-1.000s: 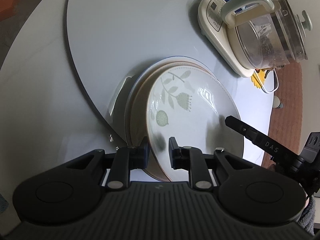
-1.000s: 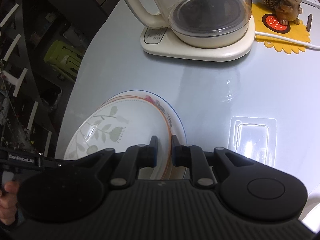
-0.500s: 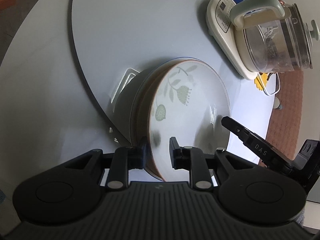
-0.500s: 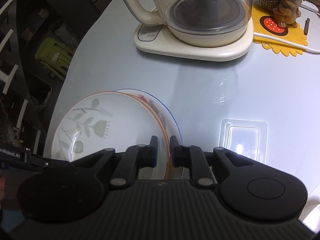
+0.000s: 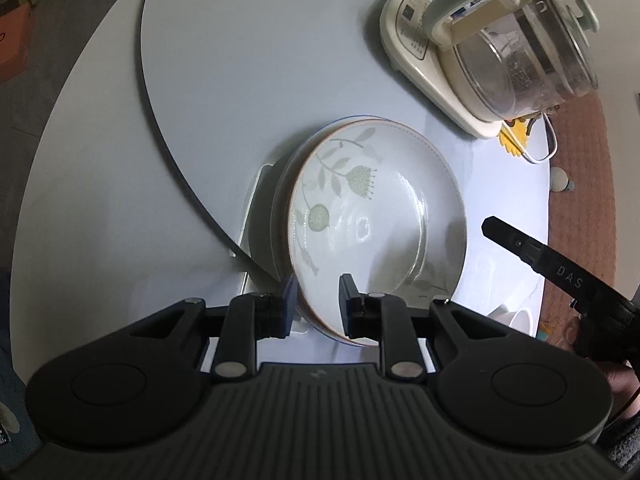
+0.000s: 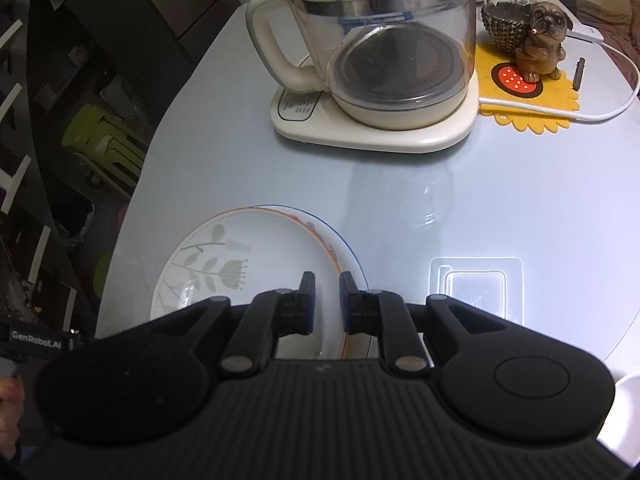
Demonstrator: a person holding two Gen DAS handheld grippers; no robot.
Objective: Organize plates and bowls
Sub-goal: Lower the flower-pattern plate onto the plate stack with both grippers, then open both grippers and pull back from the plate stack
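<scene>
The left gripper (image 5: 316, 296) grips the near rim of the leaf-pattern plate (image 5: 376, 216), one finger on each face. This plate lies on top of a blue-rimmed plate (image 6: 348, 252) near the left edge of the tabletop (image 6: 248, 176). The right gripper (image 6: 324, 300) clamps the same stack at its right rim, its fingers narrowly spaced. Bare tabletop extends between the stack and the glass kettle (image 6: 384, 48) on its cream base toward the far edge. A clear plastic lid (image 6: 476, 284) lies flat just right of the plates. A yellow mat (image 6: 528, 96) carrying a dog figurine (image 6: 540, 44) occupies the far right corner. Shelving stands left of the tabletop.
</scene>
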